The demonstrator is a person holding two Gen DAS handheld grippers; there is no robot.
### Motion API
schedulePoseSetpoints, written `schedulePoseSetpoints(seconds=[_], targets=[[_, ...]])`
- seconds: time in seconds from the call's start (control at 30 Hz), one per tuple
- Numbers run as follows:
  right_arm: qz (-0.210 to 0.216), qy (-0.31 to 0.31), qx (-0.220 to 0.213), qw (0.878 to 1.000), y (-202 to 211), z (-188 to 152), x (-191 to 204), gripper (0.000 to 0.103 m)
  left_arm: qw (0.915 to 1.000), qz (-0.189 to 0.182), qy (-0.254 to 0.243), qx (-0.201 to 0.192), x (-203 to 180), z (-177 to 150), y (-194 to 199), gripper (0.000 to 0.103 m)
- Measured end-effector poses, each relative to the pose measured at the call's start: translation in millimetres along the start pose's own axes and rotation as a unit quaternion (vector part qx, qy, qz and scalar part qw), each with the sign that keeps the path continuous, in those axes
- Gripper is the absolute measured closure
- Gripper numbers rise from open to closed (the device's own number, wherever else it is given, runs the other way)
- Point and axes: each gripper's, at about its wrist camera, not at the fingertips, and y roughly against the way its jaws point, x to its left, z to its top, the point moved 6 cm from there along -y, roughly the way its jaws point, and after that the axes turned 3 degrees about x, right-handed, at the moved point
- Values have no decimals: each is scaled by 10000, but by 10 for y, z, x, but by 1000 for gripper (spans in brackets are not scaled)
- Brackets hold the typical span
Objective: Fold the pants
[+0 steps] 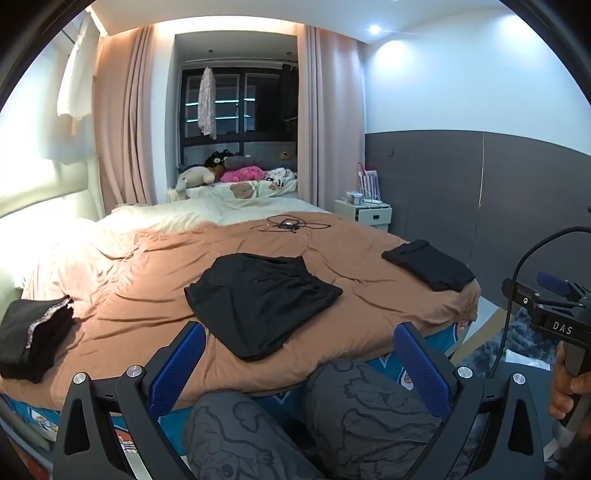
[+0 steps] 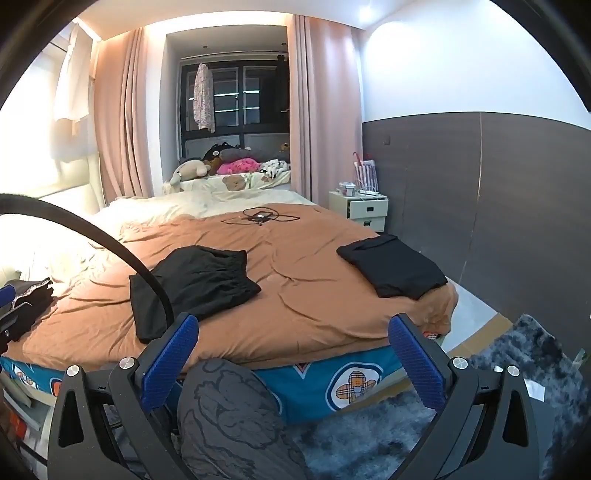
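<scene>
Right wrist view. The right gripper (image 2: 293, 354), blue-padded fingers (image 2: 170, 363) spread wide and holding nothing, hangs above the person's grey patterned knee (image 2: 229, 402). On the brown quilted bedspread (image 2: 295, 280) lie black folded pants (image 2: 192, 284) at centre-left and a second black folded garment (image 2: 393, 271) near the right corner.

Bedroom. Bed (image 1: 155, 280) under rust-brown duvet, cream sheet at far end. Pink curtains (image 1: 122, 122) flank dark window (image 1: 236, 107); pale garment hangs at glass. Stuffed toys (image 1: 236, 171) piled on ledge below. Right wall (image 1: 461, 88) white above, grey panelling below. White nightstand (image 2: 360, 210) beside bed. Ceiling spotlight (image 1: 373, 29) lit. Shaggy grey rug (image 2: 517, 354) on floor.
</scene>
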Motion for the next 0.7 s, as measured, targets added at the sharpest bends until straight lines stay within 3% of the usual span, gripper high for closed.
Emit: schedulePoseSetpoints(seconds=[0.7], targets=[[63, 172, -51, 9998, 4, -53, 38, 0, 9999, 87, 58, 28, 24, -56, -64, 0]])
